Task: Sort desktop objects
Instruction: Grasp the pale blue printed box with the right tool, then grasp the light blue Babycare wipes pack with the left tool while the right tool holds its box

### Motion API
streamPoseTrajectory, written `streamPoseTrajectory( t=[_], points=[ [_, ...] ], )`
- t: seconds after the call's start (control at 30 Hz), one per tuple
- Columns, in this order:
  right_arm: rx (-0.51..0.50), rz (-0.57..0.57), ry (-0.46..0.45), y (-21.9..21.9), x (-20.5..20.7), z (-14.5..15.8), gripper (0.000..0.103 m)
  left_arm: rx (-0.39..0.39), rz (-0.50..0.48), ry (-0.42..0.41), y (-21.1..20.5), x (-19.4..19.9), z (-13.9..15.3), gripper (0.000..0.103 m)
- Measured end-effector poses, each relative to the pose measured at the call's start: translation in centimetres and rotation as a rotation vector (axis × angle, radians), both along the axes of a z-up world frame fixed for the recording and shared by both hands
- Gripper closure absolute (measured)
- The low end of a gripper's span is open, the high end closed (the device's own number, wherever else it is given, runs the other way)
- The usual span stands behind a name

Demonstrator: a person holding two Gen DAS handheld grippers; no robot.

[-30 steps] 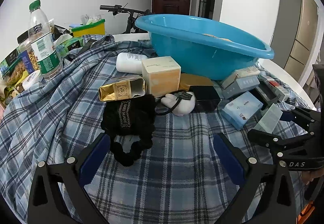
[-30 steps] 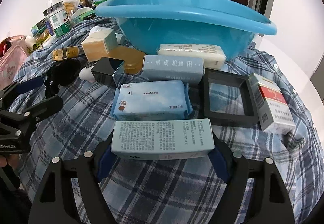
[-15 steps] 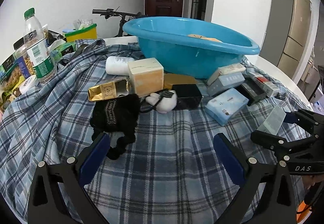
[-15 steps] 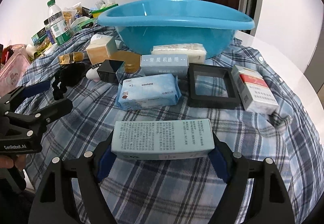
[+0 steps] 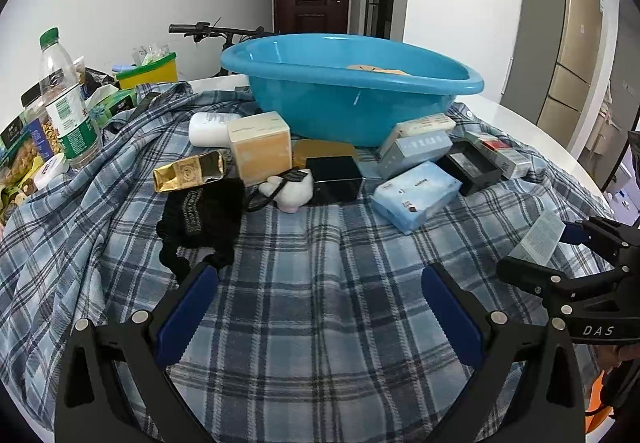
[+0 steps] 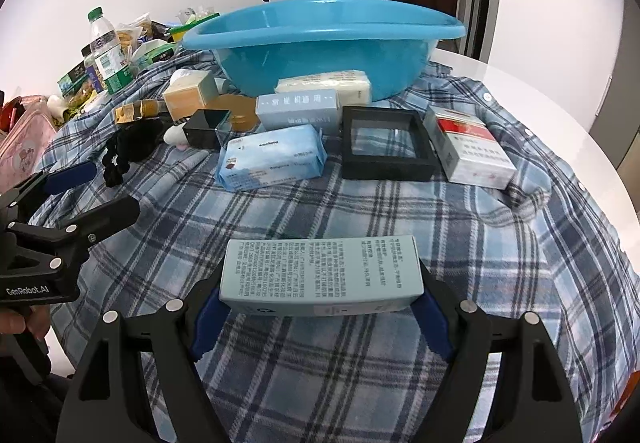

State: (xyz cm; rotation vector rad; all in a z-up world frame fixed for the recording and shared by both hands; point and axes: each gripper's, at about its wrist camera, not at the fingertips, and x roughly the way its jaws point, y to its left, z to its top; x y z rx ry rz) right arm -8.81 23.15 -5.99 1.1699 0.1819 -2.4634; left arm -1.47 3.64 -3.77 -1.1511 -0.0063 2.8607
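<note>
My right gripper (image 6: 320,309) is shut on a pale blue printed box (image 6: 320,271), held by its two ends above the plaid cloth near the table's front edge. The left wrist view shows that box (image 5: 538,239) at the far right. My left gripper (image 5: 320,303) is open with nothing between its fingers, hovering over bare cloth short of a black pouch (image 5: 200,215). Behind stands a blue basin (image 6: 320,43). A tissue pack (image 6: 272,157), a black frame box (image 6: 386,147), a red-and-white carton (image 6: 468,151) and a beige cube box (image 5: 260,147) lie before it.
A gold packet (image 5: 188,171), a white plush toy (image 5: 288,191) and a small black box (image 5: 334,179) crowd the middle. A water bottle (image 5: 66,103) and snack packs line the left edge. The white table rim (image 6: 580,131) curves along the right.
Both grippers have drawn back from the pile toward the near edge, so the objects look farther away. The right gripper still holds the pale blue box; the left stays open.
</note>
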Motion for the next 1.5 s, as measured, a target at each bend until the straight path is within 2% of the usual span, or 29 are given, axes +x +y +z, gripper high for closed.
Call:
streamPoseTrajectory(
  t=[0.37, 0.67, 0.73, 0.8, 1.0, 1.07, 1.2, 1.37, 1.5],
  points=[
    [-0.009, -0.044, -0.003, 1.1, 0.0, 0.0, 0.024, 0.010, -0.029, -0.003, 0.7, -0.9, -0.1, 0.000],
    [-0.023, -0.068, -0.009, 1.3, -0.2, -0.2, 0.024, 0.049, -0.117, -0.033, 2.1, -2.9, -0.3, 0.001],
    [-0.021, -0.073, -0.006, 1.5, -0.2, -0.1, 0.024, 0.054, -0.133, -0.042, 2.7, -3.3, -0.5, 0.008],
    [-0.018, -0.080, -0.002, 1.8, -0.3, -0.1, 0.024, 0.037, -0.133, -0.057, 3.3, -3.9, -0.6, 0.022],
    [-0.027, -0.101, -0.003, 3.1, -0.7, 0.0, 0.024, 0.056, -0.158, -0.103, 4.5, -6.0, -1.1, 0.023],
    [-0.032, -0.106, -0.004, 3.4, -0.8, 0.0, 0.024, 0.053, -0.200, -0.104, 4.9, -6.9, -1.1, 0.023],
    [-0.033, -0.101, -0.006, 3.7, -1.1, 0.0, 0.024, 0.084, -0.370, -0.187, 5.5, -8.9, -1.5, 0.023],
    [-0.045, -0.102, -0.009, 3.7, -1.4, -0.1, 0.024, 0.110, -0.424, -0.212, 4.8, -10.6, -1.3, 0.023],
    [-0.045, -0.099, -0.013, 3.6, -1.7, -0.2, 0.024, 0.080, -0.462, -0.212, 5.1, -11.5, -1.3, 0.023]
  ],
)
